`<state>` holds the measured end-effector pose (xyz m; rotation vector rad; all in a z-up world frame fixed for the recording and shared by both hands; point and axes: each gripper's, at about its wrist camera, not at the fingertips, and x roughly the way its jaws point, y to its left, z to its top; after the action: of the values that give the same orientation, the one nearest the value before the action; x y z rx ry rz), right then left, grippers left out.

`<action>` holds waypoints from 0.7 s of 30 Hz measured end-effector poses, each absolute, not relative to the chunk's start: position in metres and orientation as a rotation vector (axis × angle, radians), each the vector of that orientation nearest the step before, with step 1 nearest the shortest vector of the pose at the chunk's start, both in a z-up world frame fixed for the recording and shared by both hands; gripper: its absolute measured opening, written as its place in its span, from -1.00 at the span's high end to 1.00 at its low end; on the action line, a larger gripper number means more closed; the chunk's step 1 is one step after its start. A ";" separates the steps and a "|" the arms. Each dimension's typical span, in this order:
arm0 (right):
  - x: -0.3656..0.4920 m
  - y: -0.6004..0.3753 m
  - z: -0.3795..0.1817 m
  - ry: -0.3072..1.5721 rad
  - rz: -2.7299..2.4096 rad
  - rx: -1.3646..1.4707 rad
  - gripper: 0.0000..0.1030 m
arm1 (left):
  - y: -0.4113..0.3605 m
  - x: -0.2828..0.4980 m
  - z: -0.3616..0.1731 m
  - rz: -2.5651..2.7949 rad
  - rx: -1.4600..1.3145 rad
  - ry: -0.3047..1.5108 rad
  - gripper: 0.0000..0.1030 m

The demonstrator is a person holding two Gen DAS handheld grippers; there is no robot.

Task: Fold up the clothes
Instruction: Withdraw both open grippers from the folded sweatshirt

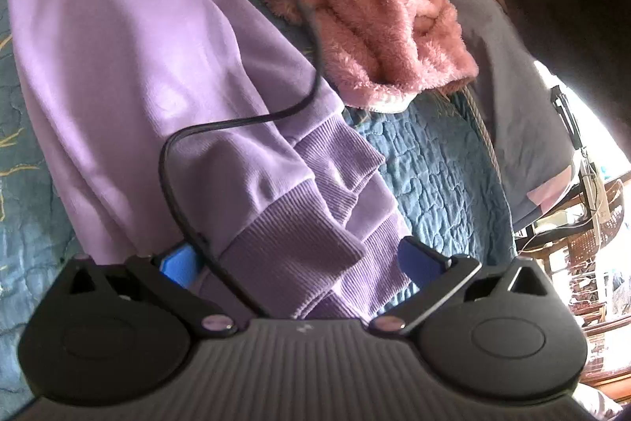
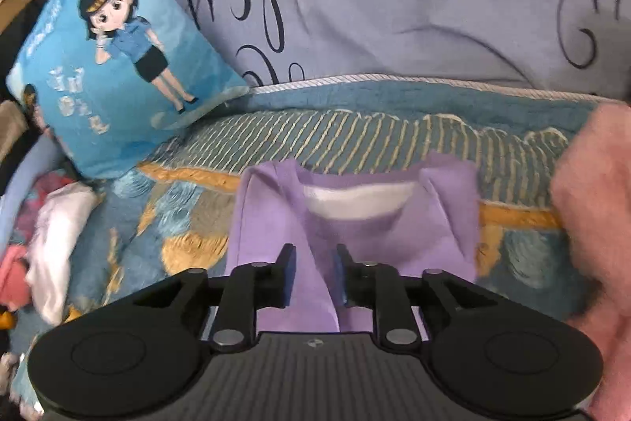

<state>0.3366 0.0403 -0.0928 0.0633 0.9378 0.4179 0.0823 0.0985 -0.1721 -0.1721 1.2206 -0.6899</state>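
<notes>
**Operator:** Left wrist view has the lilac sweatshirt (image 1: 150, 66) lying on the quilted bedspread (image 1: 434, 160), with its long axis running away from me, ribbed hem (image 1: 299, 235) nearest and the body stretching off up and to the left. My left gripper (image 1: 292, 263) is spread wide, and the bunched hem sits right between the blue pads (image 1: 179, 265), but they aren't pinching it.

**Observer:** And the right one?

**Operator:** My right gripper (image 2: 313, 279) is at the opposite end, by the neck opening (image 2: 355, 204). Its fingers (image 2: 286, 275) stand close together with a ridge of lilac cloth rising in the narrow gap. I judge it's gripping that fold, though the frame is blurred and I can't see actual pad contact.

**Observer:** So which hand matters?

**Operator:** Each has one end, hem left and collar right, so the garment lies lengthwise between them. The sides look turned in already; I'd guess an end-to-end fold is possible.

**Observer:** Anything crowding it?

**Operator:** A pink fleece garment (image 1: 378, 18) lies just beside the sweatshirt, and a black cable (image 1: 173, 152) drapes across the lilac cloth.
</notes>
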 end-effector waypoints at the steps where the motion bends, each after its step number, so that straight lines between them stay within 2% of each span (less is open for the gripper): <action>1: 0.329 0.035 -0.094 0.948 0.426 0.071 0.51 | 0.098 0.081 -0.171 -0.689 -0.166 1.218 -0.99; 4: 0.305 0.018 -0.101 0.983 0.444 0.098 0.26 | 0.098 0.077 -0.163 -0.688 -0.164 1.208 -0.99; 7: 0.288 0.008 -0.126 1.046 0.415 0.100 0.23 | 0.107 0.073 -0.154 -0.696 -0.202 1.197 -0.99; 9: 0.280 0.005 -0.137 1.055 0.402 0.090 0.36 | 0.120 0.071 -0.146 -0.711 -0.271 1.187 -0.99; 11: 0.276 0.001 -0.137 1.037 0.399 0.115 0.62 | 0.139 0.068 -0.138 -0.725 -0.377 1.161 -0.99; 15: 0.267 -0.006 -0.138 1.002 0.392 0.165 0.67 | 0.180 0.051 -0.121 -0.675 -0.491 1.064 -0.99; 16: 0.265 -0.008 -0.138 0.993 0.390 0.177 0.64 | 0.189 0.045 -0.118 -0.659 -0.502 1.038 -0.99; 19: 0.260 -0.012 -0.139 1.012 0.367 0.163 0.29 | 0.213 0.032 -0.108 -0.611 -0.527 0.969 -0.99; 21: 0.250 -0.023 -0.130 0.991 0.379 0.235 0.21 | 0.227 0.028 -0.102 -0.576 -0.540 0.937 -0.99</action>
<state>0.2500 -0.0231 -0.1298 0.2349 0.9907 0.3786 0.0279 0.2271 -0.1020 -0.5399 0.9374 -0.5761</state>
